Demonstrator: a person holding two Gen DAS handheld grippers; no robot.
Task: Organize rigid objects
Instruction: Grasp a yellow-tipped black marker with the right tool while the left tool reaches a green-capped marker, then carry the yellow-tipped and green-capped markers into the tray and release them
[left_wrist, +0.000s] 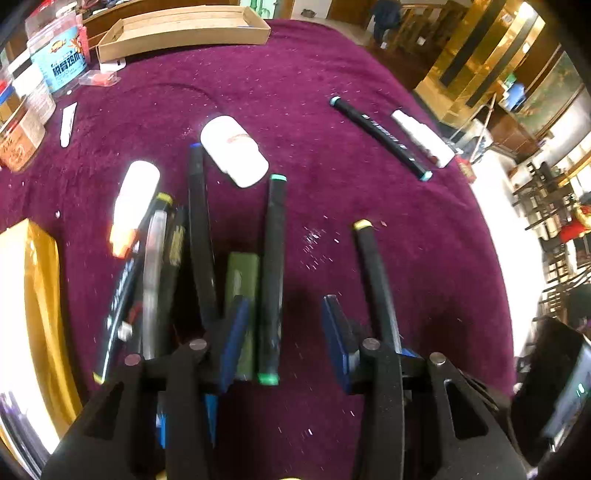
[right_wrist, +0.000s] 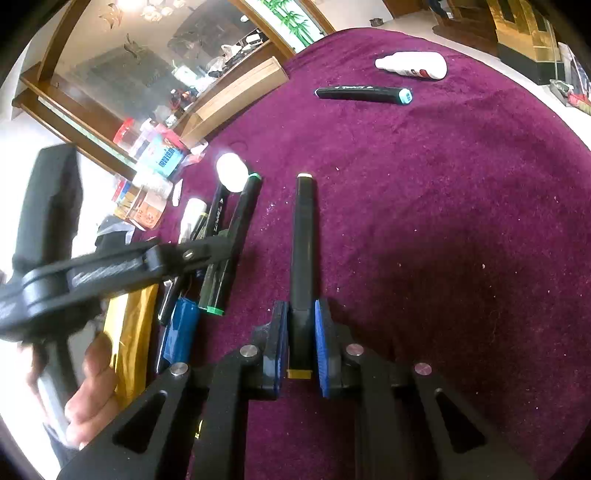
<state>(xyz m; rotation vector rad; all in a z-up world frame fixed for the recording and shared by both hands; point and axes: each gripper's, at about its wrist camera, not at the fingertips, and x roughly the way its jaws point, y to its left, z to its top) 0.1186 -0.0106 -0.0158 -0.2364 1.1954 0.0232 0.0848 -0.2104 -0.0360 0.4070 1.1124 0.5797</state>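
My left gripper (left_wrist: 286, 328) is open above a black marker with green caps (left_wrist: 271, 280) lying on the purple cloth; the marker lies between the pads, near the left one. A row of black markers (left_wrist: 199, 236), a green block (left_wrist: 242, 280) and white bottles (left_wrist: 232, 149) lies beside it. My right gripper (right_wrist: 301, 339) is shut on a black marker with yellow ends (right_wrist: 303, 251), which also shows in the left wrist view (left_wrist: 373, 273). The left gripper shows in the right wrist view over the marker row (right_wrist: 221, 236).
A black marker with light-blue caps (left_wrist: 380, 136) and a white bottle (left_wrist: 421, 138) lie far right. A shallow cardboard tray (left_wrist: 181, 33) stands at the back. Jars and boxes (left_wrist: 55, 62) crowd the back left. A yellow box (left_wrist: 33, 314) lies at the left.
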